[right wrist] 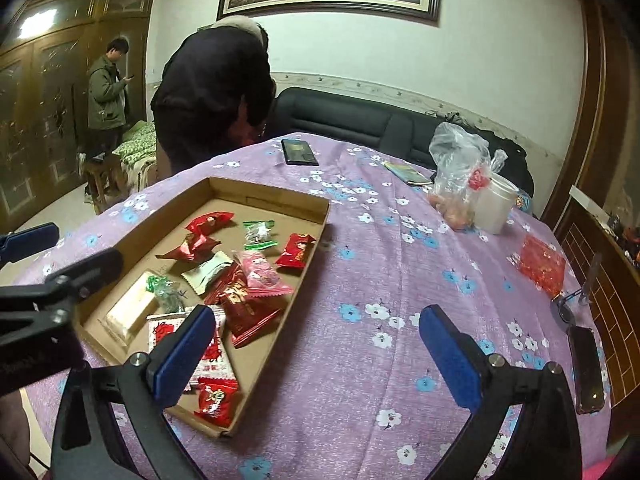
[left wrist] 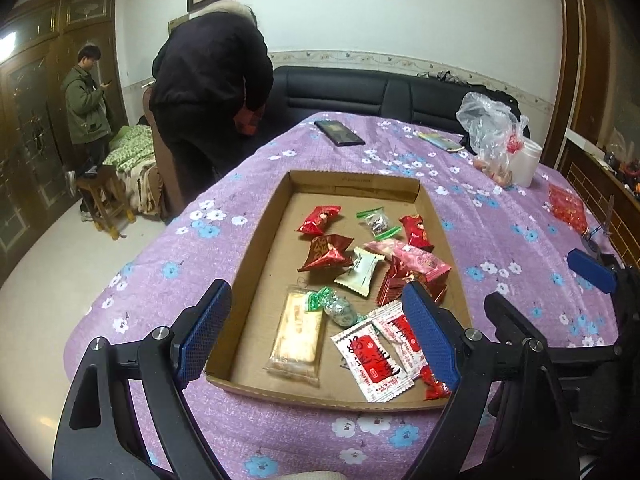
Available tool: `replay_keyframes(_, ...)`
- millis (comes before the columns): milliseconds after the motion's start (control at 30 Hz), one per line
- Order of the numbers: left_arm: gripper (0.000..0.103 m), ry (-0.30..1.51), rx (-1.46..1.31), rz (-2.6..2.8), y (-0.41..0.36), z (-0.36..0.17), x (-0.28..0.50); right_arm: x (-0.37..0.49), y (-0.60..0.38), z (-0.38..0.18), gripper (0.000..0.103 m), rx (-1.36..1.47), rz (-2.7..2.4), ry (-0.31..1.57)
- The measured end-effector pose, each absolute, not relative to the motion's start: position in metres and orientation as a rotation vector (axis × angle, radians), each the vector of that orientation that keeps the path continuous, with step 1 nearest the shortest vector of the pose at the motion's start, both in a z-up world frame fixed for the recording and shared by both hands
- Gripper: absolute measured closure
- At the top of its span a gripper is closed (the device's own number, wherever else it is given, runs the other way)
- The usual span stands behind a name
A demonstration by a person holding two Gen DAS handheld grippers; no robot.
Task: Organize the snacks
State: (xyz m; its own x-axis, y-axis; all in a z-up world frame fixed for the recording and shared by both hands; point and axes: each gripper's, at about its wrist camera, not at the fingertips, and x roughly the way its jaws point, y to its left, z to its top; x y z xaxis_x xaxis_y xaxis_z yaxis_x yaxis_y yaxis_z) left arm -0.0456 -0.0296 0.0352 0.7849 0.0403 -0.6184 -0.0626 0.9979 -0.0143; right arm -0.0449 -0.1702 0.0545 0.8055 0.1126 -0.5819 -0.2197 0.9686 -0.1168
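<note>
the shallow cardboard tray (left wrist: 256, 240) held mixed red, pink, white and green wrapped snacks (left wrist: 404, 264); at six o'clock the left gripper (left wrist: 316, 336) gaped empty, the right gripper (right wrist: 316, 352) likewise.

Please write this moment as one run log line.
left claw: open, empty | right claw: open, empty | snacks: in cardboard tray

1. Cardboard tray (left wrist: 256, 264): one, on the purple flowered cloth.
2. Wrapped snacks in the tray: about twelve. Some overlap, so the count is approximate.
3. Of these, white-and-red sachets (left wrist: 370, 364): two.
4. Green-ended sweets: two, one (left wrist: 378, 222) far, one (left wrist: 334, 306) near.
5. Pale biscuit pack (left wrist: 298, 336): one.
6. Clear plastic bag (right wrist: 460, 172): one.
7. White tub (right wrist: 496, 206): one.
8. Red packet (right wrist: 542, 266) lying outside the tray: one.
9. People in the room: two.
</note>
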Motion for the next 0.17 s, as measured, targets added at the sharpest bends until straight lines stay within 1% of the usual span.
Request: replay_keyframes(167, 0.015, 0.675, -0.04, 0.054, -0.0298, 0.0347, -0.0428, -0.0461, -0.1696, 0.0555, 0.0, -0.189, 0.165, 0.612)
